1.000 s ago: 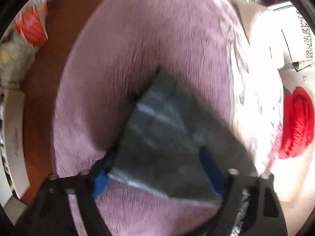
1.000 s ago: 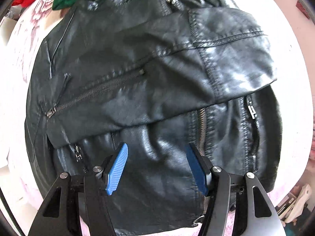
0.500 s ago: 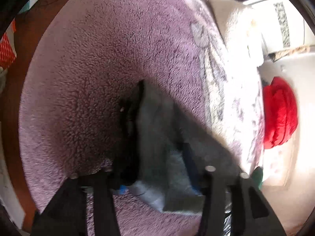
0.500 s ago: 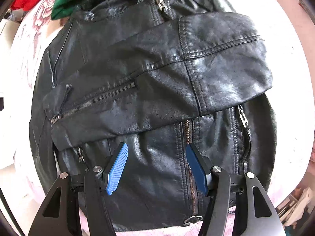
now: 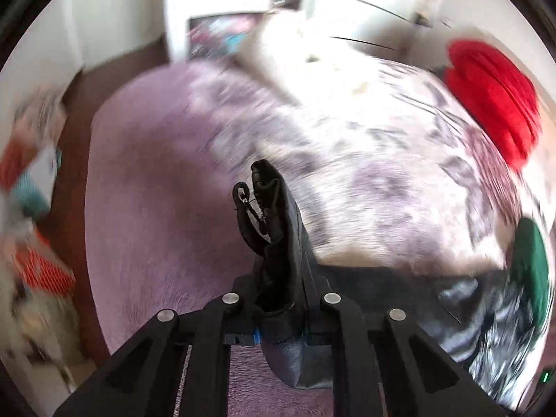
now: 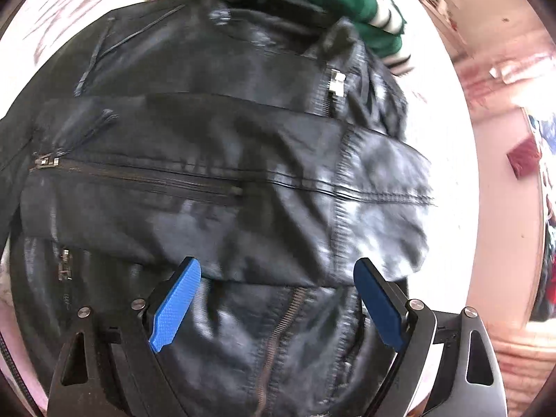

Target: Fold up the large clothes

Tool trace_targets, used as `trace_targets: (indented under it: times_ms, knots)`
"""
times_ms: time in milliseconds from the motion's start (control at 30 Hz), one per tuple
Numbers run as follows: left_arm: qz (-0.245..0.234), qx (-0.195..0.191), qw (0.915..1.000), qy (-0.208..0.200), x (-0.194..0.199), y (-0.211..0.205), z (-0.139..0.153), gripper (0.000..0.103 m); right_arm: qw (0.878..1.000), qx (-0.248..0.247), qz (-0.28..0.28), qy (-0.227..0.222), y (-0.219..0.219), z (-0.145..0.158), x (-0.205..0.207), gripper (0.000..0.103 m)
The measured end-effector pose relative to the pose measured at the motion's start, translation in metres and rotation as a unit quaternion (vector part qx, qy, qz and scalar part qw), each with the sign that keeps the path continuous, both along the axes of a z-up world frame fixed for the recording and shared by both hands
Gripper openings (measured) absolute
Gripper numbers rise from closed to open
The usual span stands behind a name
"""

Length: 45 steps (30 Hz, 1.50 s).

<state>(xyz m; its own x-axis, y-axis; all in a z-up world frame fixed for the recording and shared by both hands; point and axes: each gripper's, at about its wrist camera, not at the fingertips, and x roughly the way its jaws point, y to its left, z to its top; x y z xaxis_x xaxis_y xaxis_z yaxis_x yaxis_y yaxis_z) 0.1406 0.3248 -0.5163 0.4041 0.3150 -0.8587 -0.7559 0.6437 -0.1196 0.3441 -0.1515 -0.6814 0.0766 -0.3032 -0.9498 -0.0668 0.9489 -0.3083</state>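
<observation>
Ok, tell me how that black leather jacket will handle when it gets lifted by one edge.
The black leather jacket will probably drape rather than hold shape: the part pinched in the left gripper hangs bunched. Its glossy surface suggests it may slip. The thick panels and metal zippers hint at some weight.

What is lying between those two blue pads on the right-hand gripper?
In the right wrist view, the black leather jacket fills the gap between the right gripper pads, which are opening and not pressing on it; its front zipper runs through there.

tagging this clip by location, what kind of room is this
Probably a bedroom at home: a black leather jacket lies on a bed with a floral bedspread, beside a fuzzy purple blanket, with folded red clothing nearby.
</observation>
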Motion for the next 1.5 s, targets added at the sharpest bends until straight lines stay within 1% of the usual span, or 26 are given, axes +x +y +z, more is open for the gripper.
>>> trace_targets:
  times_ms: [67, 133, 233, 300, 367, 400, 433, 500, 600, 633, 700, 800, 867, 933, 967, 1000, 1033, 1100, 1133, 1167, 1233, 1300, 1367, 1400, 1467, 1500]
  knots:
    - [-0.033, 0.016, 0.9993, 0.004, 0.008, -0.018, 0.017, 0.011, 1.000, 0.000, 0.018, -0.006, 0.010, -0.005, -0.001, 0.091]
    - [-0.076, 0.033, 0.9966, 0.007, 0.033, -0.041, 0.033, 0.010, 1.000, 0.012, 0.026, -0.010, 0.014, -0.009, -0.002, 0.091]
    - [-0.137, 0.051, 0.9892, 0.006, 0.064, -0.077, 0.052, 0.010, 0.999, 0.051, 0.004, -0.004, 0.011, 0.000, -0.007, 0.091]
    - [-0.186, 0.061, 0.9807, 0.002, 0.088, -0.112, 0.068, 0.009, 0.996, 0.082, -0.026, 0.002, -0.017, -0.012, 0.004, 0.091]
    - [-0.232, 0.061, 0.9709, -0.004, 0.116, -0.150, 0.082, 0.009, 0.992, 0.110, -0.060, 0.001, -0.043, -0.007, 0.003, 0.091]
    - [-0.263, 0.055, 0.9632, -0.011, 0.132, -0.180, 0.091, 0.009, 0.990, 0.117, -0.074, 0.001, -0.057, -0.006, 0.004, 0.091]
    - [-0.277, 0.052, 0.9595, -0.014, 0.141, -0.194, 0.095, 0.009, 0.988, 0.126, -0.092, 0.000, -0.074, -0.003, 0.002, 0.091]
    - [-0.328, 0.031, 0.9441, -0.018, 0.167, -0.251, 0.101, 0.009, 0.981, 0.145, -0.130, -0.001, -0.113, 0.002, -0.002, 0.091]
    - [-0.384, 0.004, 0.9229, -0.023, 0.192, -0.323, 0.103, 0.009, 0.973, 0.150, -0.173, -0.005, -0.172, 0.005, -0.011, 0.091]
    - [-0.411, -0.008, 0.9113, -0.021, 0.204, -0.358, 0.098, 0.009, 0.972, 0.148, -0.183, -0.007, -0.188, 0.004, -0.014, 0.091]
    - [-0.443, -0.027, 0.8962, -0.016, 0.219, -0.408, 0.090, 0.009, 0.970, 0.138, -0.202, -0.004, -0.223, -0.002, -0.022, 0.091]
    - [-0.489, -0.069, 0.8695, 0.022, 0.239, -0.482, 0.059, 0.009, 0.962, 0.129, -0.239, 0.009, -0.274, -0.017, -0.035, 0.091]
    - [-0.514, -0.095, 0.8497, 0.070, 0.250, -0.524, 0.028, 0.010, 0.953, 0.137, -0.269, 0.017, -0.306, -0.028, -0.043, 0.091]
    - [-0.527, -0.124, 0.8339, 0.108, 0.256, -0.549, -0.003, 0.011, 0.943, 0.151, -0.295, 0.021, -0.342, -0.040, -0.044, 0.091]
    - [-0.534, -0.125, 0.8262, 0.130, 0.257, -0.561, -0.019, 0.012, 0.938, 0.161, -0.307, 0.022, -0.352, -0.042, -0.047, 0.091]
    - [-0.539, -0.125, 0.8205, 0.145, 0.259, -0.567, -0.031, 0.014, 0.930, 0.177, -0.321, 0.023, -0.366, -0.046, -0.052, 0.091]
    - [-0.540, -0.130, 0.8184, 0.149, 0.261, -0.569, -0.036, 0.022, 0.923, 0.192, -0.332, 0.023, -0.375, -0.049, -0.054, 0.091]
    - [-0.541, -0.160, 0.8117, 0.153, 0.264, -0.566, -0.042, 0.041, 0.908, 0.224, -0.354, 0.017, -0.393, -0.052, -0.061, 0.091]
    - [-0.540, -0.175, 0.8103, 0.147, 0.263, -0.562, -0.039, 0.067, 0.899, 0.242, -0.365, 0.011, -0.402, -0.052, -0.064, 0.091]
    - [-0.539, -0.184, 0.8103, 0.138, 0.263, -0.557, -0.032, 0.081, 0.887, 0.264, -0.378, 0.005, -0.413, -0.053, -0.066, 0.091]
    - [-0.538, -0.188, 0.8130, 0.120, 0.263, -0.543, -0.015, 0.081, 0.867, 0.299, -0.400, -0.009, -0.429, -0.052, -0.067, 0.091]
    - [-0.530, -0.184, 0.8209, 0.106, 0.262, -0.521, 0.004, 0.081, 0.850, 0.332, -0.407, -0.030, -0.440, -0.048, -0.063, 0.091]
    - [-0.512, -0.165, 0.8385, 0.089, 0.263, -0.484, 0.026, 0.081, 0.844, 0.356, -0.398, -0.045, -0.444, -0.042, -0.050, 0.091]
    - [-0.493, -0.132, 0.8549, 0.092, 0.263, -0.456, 0.034, 0.081, 0.844, 0.367, -0.387, -0.050, -0.443, -0.039, -0.039, 0.091]
    - [-0.465, -0.084, 0.8755, 0.102, 0.262, -0.411, 0.038, 0.081, 0.843, 0.392, -0.364, -0.054, -0.418, -0.027, -0.028, 0.091]
    - [-0.443, -0.054, 0.8873, 0.116, 0.261, -0.387, 0.035, 0.081, 0.843, 0.401, -0.355, -0.053, -0.396, -0.009, -0.034, 0.091]
